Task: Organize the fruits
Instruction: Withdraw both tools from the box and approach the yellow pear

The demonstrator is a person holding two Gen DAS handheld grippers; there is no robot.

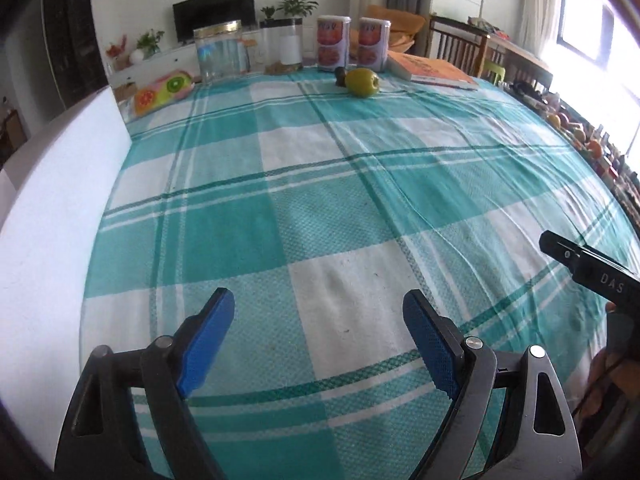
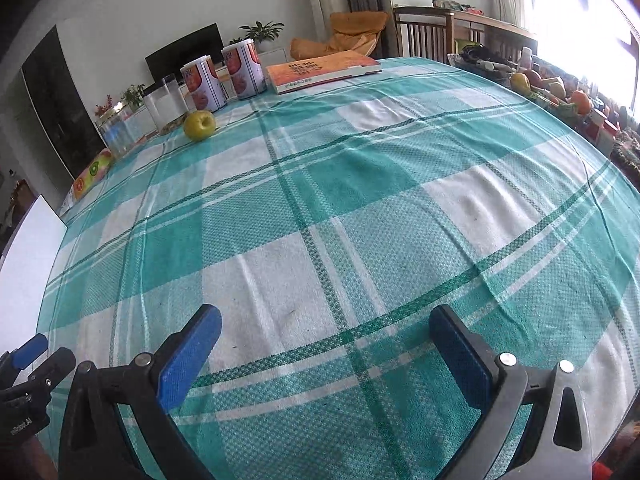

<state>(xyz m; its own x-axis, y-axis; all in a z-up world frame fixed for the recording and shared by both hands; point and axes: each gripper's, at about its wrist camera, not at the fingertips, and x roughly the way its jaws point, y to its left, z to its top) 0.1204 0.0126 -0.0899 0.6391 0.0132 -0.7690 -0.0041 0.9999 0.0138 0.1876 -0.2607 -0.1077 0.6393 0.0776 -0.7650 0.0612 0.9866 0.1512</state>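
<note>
Beyond the checked tablecloth [image 1: 320, 208]: one yellow-green apple [image 1: 362, 81], one dark fruit [image 1: 340, 76] beside it, two printed canisters [image 1: 333, 43], two clear jars [image 1: 218, 54], one orange book [image 1: 434, 69].

Left gripper [image 1: 318, 346]: black angular frame with triangular cut-outs and silver pivot screws.
Left fingers [image 1: 208, 344]: black, faced with dotted blue pads, ridged along the near edge.
Right gripper [image 2: 325, 354]: the same black frame, silver rivets at the joints.
Right fingers [image 2: 188, 354]: black with textured blue pads.
Markings: white letters "DAS" on the right gripper's black body at the left view's right edge; small white lettering on the left gripper's body in the right view.
</note>
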